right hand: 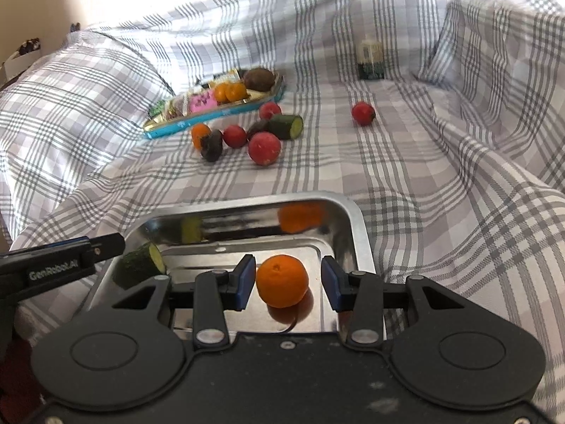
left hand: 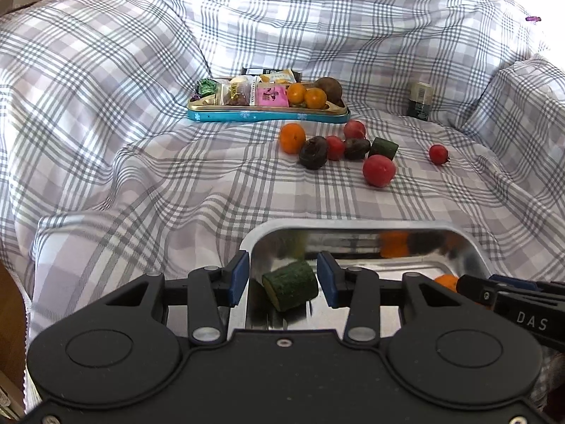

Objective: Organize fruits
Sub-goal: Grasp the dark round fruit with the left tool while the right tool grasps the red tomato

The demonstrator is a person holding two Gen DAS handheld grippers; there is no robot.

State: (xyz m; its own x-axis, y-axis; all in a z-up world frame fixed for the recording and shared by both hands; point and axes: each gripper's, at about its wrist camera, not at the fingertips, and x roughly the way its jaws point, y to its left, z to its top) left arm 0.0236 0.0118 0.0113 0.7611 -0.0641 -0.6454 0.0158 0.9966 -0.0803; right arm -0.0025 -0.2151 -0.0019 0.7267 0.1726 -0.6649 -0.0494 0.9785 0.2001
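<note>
Left gripper (left hand: 282, 279) over steel tray (left hand: 353, 228), pads spread either side of cucumber chunk (left hand: 291, 289) lying on tray floor, not pressing it. Right gripper (right hand: 287, 281) likewise spread around tangerine (right hand: 281, 281) resting in same tray, gaps visible both sides. On plaid cloth (left hand: 141, 162) at twelve o'clock from tray: loose tangerine (left hand: 292, 137), dark fruits, red fruits, second cucumber piece (left hand: 384, 147). Lone red fruit (left hand: 438, 154) at one o'clock. Beyond, blue tin (left hand: 268, 115) with sweets and two tangerines.
</note>
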